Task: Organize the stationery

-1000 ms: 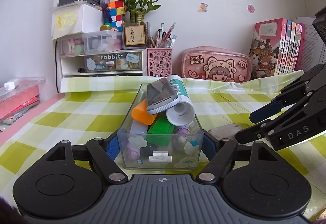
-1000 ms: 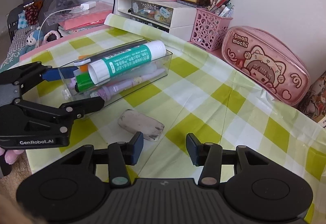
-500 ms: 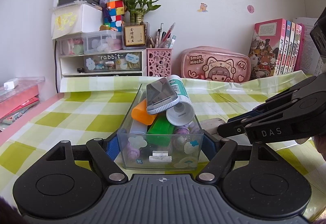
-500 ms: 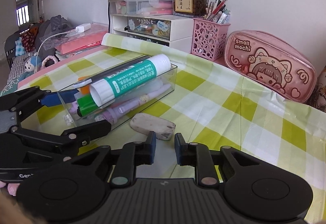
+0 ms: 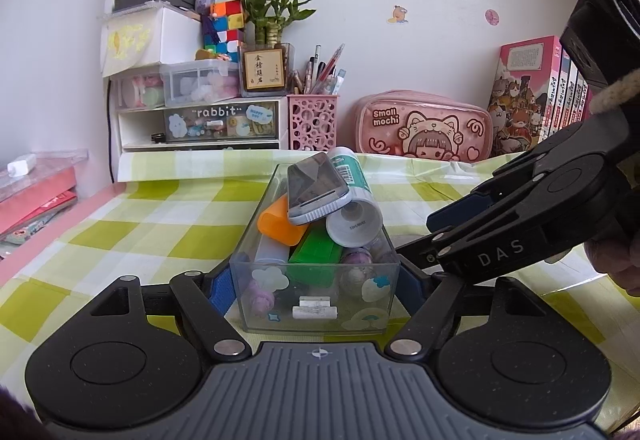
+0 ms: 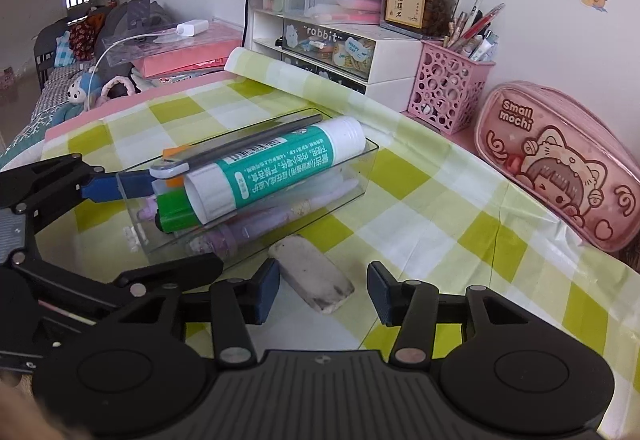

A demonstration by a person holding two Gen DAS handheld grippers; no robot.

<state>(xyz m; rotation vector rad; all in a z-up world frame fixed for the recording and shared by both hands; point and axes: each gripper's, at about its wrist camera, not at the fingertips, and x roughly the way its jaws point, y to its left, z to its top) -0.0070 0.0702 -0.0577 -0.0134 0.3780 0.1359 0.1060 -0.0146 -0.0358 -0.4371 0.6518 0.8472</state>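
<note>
The left gripper [image 5: 316, 280] is clamped on the near end of a clear plastic organizer box [image 5: 316, 304], its blue pads pressed against the box's two long walls. The box sits on a green-and-white checked tablecloth [image 5: 132, 228] and is piled above its rim: a large green-and-white glue stick [image 6: 276, 170] lies slanted along it, a grey flat case [image 5: 316, 192] rests across the top, and an orange cap [image 5: 278, 222], a green marker [image 5: 316, 254] and purple pens [image 6: 248, 228] are wedged beneath.

The right gripper [image 6: 322, 290] points down at the cloth just beside the box's long wall, and its jaws are opening. A grubby white eraser [image 6: 312, 276] lies flat on the cloth between the two blue pads; the left pad is close to its edge, the right pad clearly apart from it, so nothing is gripped. The eraser lies just beside the box, outside it.

In the left wrist view the right gripper's black linkage comes in from the right, with part of a hand [image 5: 616, 260] behind it.

Along the wall at the back stand a white drawer unit [image 5: 200, 120] marked "rabbit", a pink perforated pen holder [image 5: 312, 120] full of pens, a pink pencil case [image 5: 424, 132] printed "Small mochi", and a row of books [image 5: 540, 96].
</note>
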